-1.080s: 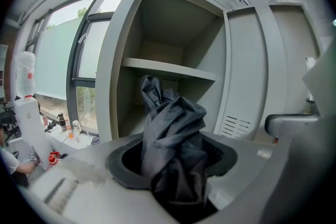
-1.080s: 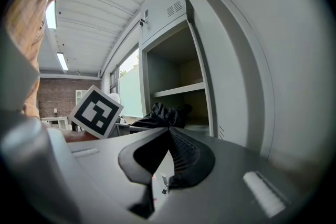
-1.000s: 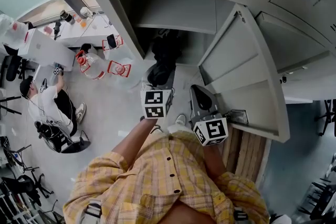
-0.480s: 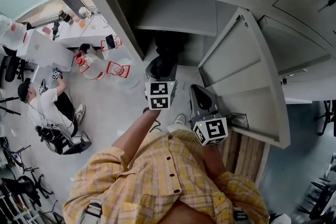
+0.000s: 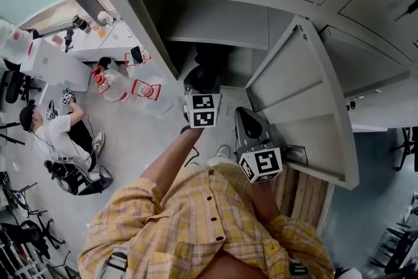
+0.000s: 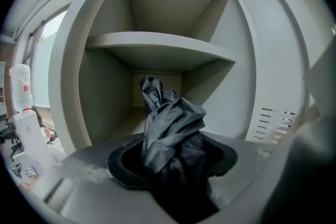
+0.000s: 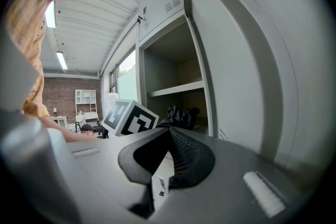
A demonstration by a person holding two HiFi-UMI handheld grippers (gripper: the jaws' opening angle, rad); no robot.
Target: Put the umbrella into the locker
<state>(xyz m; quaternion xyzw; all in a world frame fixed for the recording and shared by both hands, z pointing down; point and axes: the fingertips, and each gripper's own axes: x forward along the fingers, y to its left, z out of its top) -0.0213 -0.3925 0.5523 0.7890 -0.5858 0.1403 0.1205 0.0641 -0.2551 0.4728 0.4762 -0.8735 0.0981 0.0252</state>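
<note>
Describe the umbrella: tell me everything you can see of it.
The umbrella is folded: dark grey to black fabric, thin and faintly shiny, bunched in loose crumpled folds rather than neatly wrapped. No handle, strap or ribs show. The left tongs are shut on its near end, so it sticks out ahead of them at the mouth of the open locker, aimed into the compartment below the shelf. Nothing else appears to touch it.
</note>
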